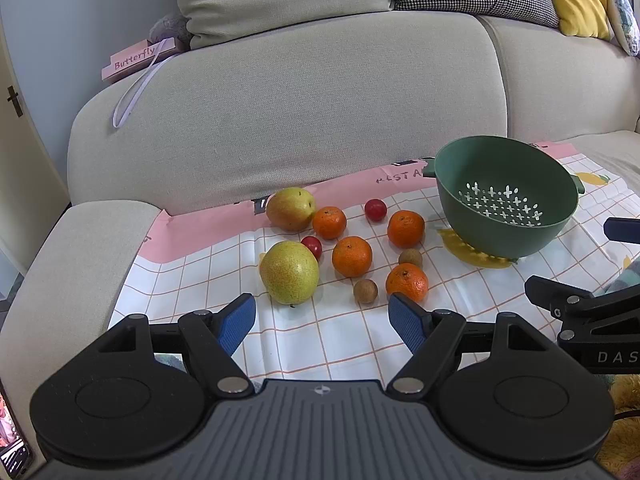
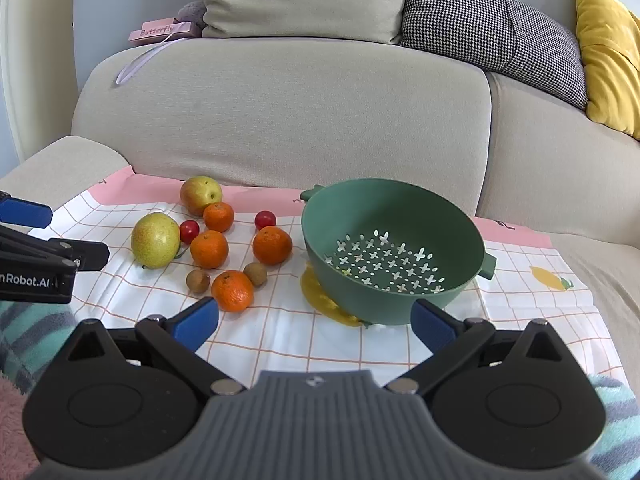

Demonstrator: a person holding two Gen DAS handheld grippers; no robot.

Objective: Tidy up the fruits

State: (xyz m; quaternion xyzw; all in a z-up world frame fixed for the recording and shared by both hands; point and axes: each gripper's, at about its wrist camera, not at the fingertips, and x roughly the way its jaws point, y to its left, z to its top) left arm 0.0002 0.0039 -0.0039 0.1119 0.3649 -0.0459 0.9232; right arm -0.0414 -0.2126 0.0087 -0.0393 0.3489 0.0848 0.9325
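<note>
Right wrist view shows nothing sorted yet: the colander [image 2: 392, 248] sits empty toward the cloth's [image 2: 280, 344] right edge, with pears [image 2: 155, 240], tangerines [image 2: 209, 249], longans [image 2: 198, 281] and tomatoes [image 2: 265, 220] loose at its left, and both grippers [image 2: 314, 322] [image 1: 322, 320] gaping, holding nothing.

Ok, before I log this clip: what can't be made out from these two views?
- Left wrist view: the pink cloth lettering is cut off by the green colander.
- Both views: the yellow print under the colander is mostly covered by its base.
- Left wrist view: the right tongs run off the frame edge.
- Right wrist view: the left tongs are cut off too.
</note>
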